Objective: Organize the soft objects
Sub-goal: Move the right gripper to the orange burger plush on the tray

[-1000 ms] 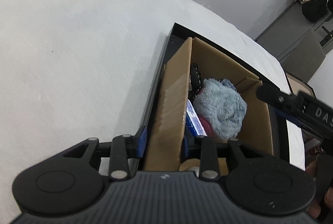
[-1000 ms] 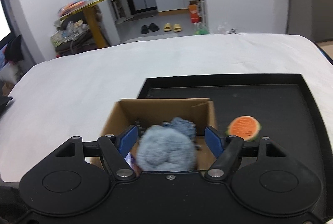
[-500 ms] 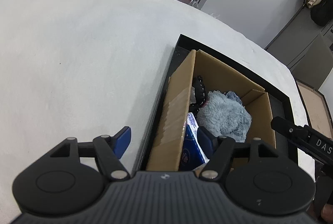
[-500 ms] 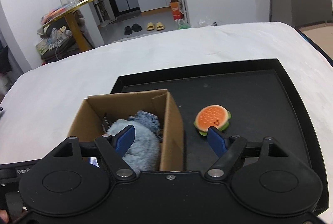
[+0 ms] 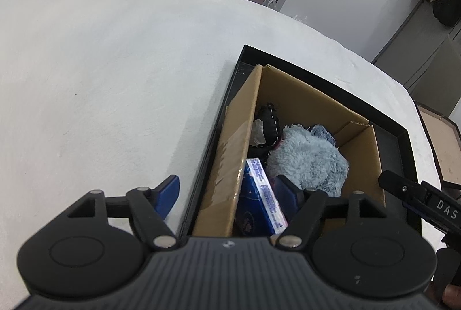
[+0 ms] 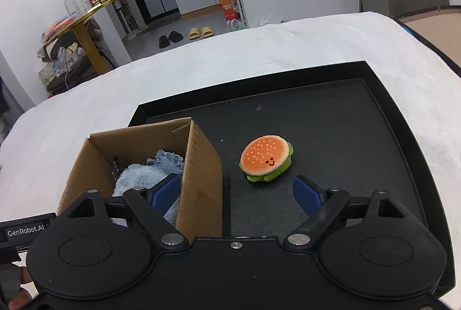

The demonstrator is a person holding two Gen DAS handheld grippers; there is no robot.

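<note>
Covering the whole work surface, a white fuzzy cloth [image 6: 331, 45] carries a shallow black rectangular tray [image 6: 383, 120]. Standing in the tray's near-left corner is an open brown cardboard box [image 6: 201, 166], its flaps up.

Box contents, left view: a pale blue fluffy plush [image 5: 308, 160] fills the middle, a scrap of frayed blue denim [image 5: 322, 133] behind it, a black stitched item [image 5: 268, 120] against the left wall, and a blue-and-white printed carton [image 5: 262, 195] at the near end.

Still out: a small round orange-and-green burger plush [image 6: 266, 163] with a stitched smile, lying alone on the bare tray floor just right of the box, not touching it.

Handling guess: very light, squashy, fuzzy enough not to slip, nothing fragile. Best pinched across the bun's sides at mid-height, so the green frill does not fold under.

Right gripper [image 6: 239, 192]: angled down toward the tray, jaws opening and wide, nothing between them. The left blue pad overlaps the box opening in this view; the burger sits just ahead of the gap, slightly right of centre.

Left gripper [image 5: 230, 195]: tilted steeply down at the box's near-left corner, jaws opening, straddling the left box wall without pressing on it. Holds nothing.
</note>
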